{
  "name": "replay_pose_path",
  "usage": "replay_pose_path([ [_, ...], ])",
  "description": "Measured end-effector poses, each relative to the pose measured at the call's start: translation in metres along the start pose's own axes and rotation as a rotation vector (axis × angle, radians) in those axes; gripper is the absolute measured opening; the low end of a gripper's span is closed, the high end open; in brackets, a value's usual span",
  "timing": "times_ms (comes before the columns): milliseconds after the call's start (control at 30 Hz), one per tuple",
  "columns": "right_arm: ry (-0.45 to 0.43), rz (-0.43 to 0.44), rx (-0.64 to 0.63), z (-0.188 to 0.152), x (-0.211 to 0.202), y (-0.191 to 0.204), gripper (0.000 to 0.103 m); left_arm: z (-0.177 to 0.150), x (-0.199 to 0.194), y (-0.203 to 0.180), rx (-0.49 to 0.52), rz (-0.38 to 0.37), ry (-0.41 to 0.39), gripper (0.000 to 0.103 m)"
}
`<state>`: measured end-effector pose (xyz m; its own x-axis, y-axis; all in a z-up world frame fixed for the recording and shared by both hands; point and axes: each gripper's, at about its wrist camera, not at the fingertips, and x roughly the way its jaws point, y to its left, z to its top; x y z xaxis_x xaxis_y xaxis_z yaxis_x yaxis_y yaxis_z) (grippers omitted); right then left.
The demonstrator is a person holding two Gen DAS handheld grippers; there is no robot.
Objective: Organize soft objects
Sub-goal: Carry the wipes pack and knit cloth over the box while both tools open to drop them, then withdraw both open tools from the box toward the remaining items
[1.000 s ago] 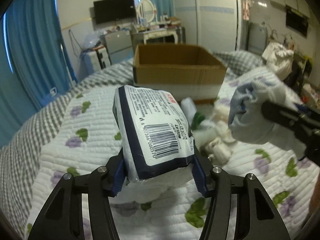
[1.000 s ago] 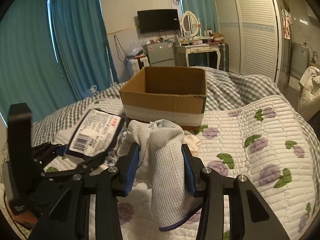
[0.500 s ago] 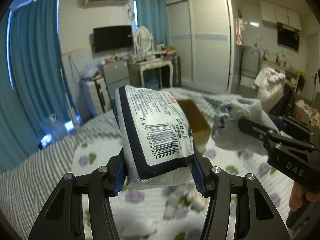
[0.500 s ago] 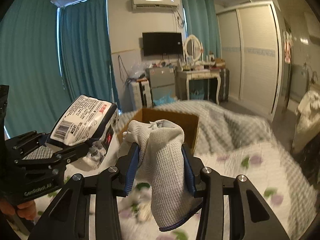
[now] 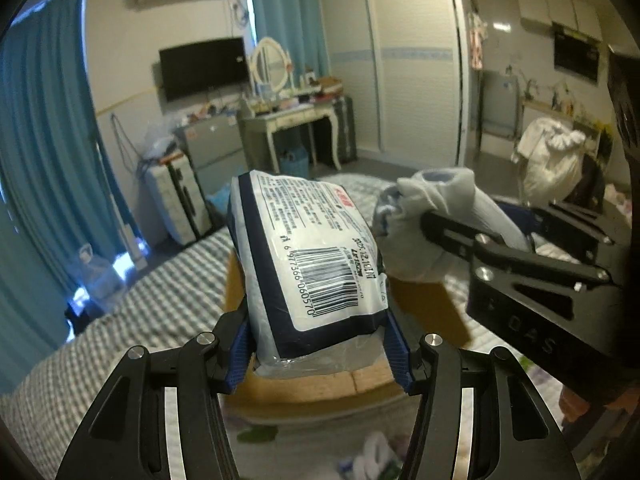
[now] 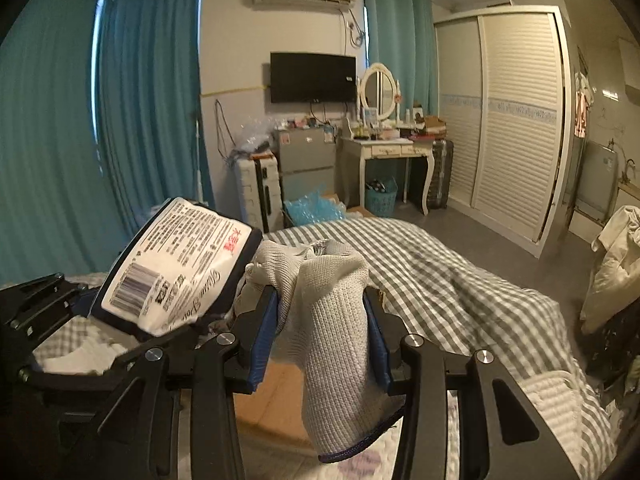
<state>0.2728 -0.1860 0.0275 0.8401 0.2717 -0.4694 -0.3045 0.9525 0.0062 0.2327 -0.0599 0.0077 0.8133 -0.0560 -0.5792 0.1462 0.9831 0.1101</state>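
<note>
1. Left wrist view: my left gripper (image 5: 318, 354) has its blue-padded fingers (image 5: 239, 350) pressed against both sides of a plastic-wrapped pack (image 5: 310, 268). The pack is white with a dark blue border, and its barcode label faces the camera.
2. The pack is held in the air, tilted slightly back. Under it lies the cardboard box (image 5: 424, 308), brown, with part of its near wall showing below the pack.
3. To the right in the same view, my right gripper (image 5: 444, 236) comes in from the side with a pale grey knitted cloth (image 5: 432, 216) bunched at its tip, just beside the pack and over the box.
4. Beyond them are the checked bedspread (image 5: 160, 312), teal curtains, a wall television and a white dressing table.
5. Right wrist view: my right gripper (image 6: 322, 332) has its fingers (image 6: 264, 330) closed narrowly on the grey knitted cloth (image 6: 332, 344). The cloth bunches above the pads and hangs down below them, ending in a dark blue hem.
6. At the left my left gripper (image 6: 132, 316) carries the pack (image 6: 176, 268) tilted, label up, close beside the cloth; I cannot tell whether they touch.
7. Below the fingers a brown part of the cardboard box (image 6: 276, 400) shows, and the checked bedspread (image 6: 460, 292) runs off to the right.
</note>
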Motion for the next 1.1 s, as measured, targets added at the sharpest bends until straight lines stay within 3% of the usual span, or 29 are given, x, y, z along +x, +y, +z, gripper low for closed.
replay_pose_path([
  [167,0.043,0.013,0.023,-0.008,0.048,-0.015,0.041,-0.015,0.041,-0.005,0.031,0.041,0.049,0.06],
  [300,0.051,0.022,0.018,-0.013,0.062,-0.018,0.042,-0.024,0.056,0.004,-0.029,0.009,0.09,0.066],
  [400,0.043,0.027,0.015,-0.013,0.06,-0.017,0.051,-0.027,0.054,0.007,-0.065,0.008,0.102,0.071],
  [467,0.033,0.013,0.007,-0.011,0.053,-0.013,0.063,-0.026,0.047,0.009,-0.066,0.029,0.097,0.075],
  [667,-0.046,-0.028,-0.01,0.006,0.0,0.001,0.072,-0.013,-0.008,0.016,-0.05,0.083,0.048,0.075],
  [1000,-0.174,-0.052,-0.075,0.032,-0.151,0.033,0.077,0.006,-0.169,0.025,-0.047,0.146,-0.164,0.076],
  [1067,-0.187,-0.048,-0.087,0.028,-0.175,0.04,0.084,0.001,-0.196,0.026,-0.058,0.149,-0.198,0.089],
  [1100,-0.193,-0.043,-0.091,0.025,-0.187,0.043,0.086,-0.002,-0.208,0.027,-0.069,0.156,-0.219,0.09],
])
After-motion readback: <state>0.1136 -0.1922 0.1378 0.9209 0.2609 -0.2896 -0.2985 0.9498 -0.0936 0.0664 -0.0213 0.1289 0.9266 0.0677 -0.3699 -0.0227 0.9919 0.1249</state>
